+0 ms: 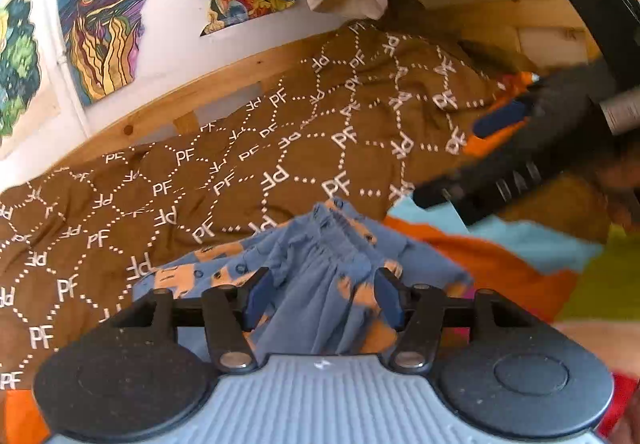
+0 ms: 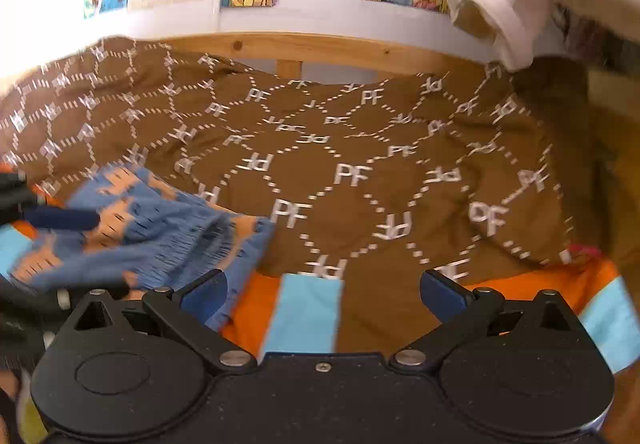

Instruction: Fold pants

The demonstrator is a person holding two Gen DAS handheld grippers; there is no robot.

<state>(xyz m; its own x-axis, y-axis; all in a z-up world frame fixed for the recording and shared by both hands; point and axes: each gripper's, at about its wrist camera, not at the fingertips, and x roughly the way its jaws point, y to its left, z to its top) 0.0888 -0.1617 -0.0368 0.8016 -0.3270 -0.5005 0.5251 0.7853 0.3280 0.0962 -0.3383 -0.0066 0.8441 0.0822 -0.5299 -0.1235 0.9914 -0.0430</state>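
left gripper [image 1: 322,298]: jaws were partway open with the gathered waistband of the pants [image 1: 320,276] bunched between them; i couldn't make out the pads pressing on it.
right gripper [image 2: 324,294]: i had it spread wide, holding nothing, over the striped sheet [image 2: 306,310].
pants: blue with orange print, heaped at the near edge of the brown pf blanket [image 2: 360,172].
room: open blanket ran up to the wooden rail [image 2: 320,46] by the wall.
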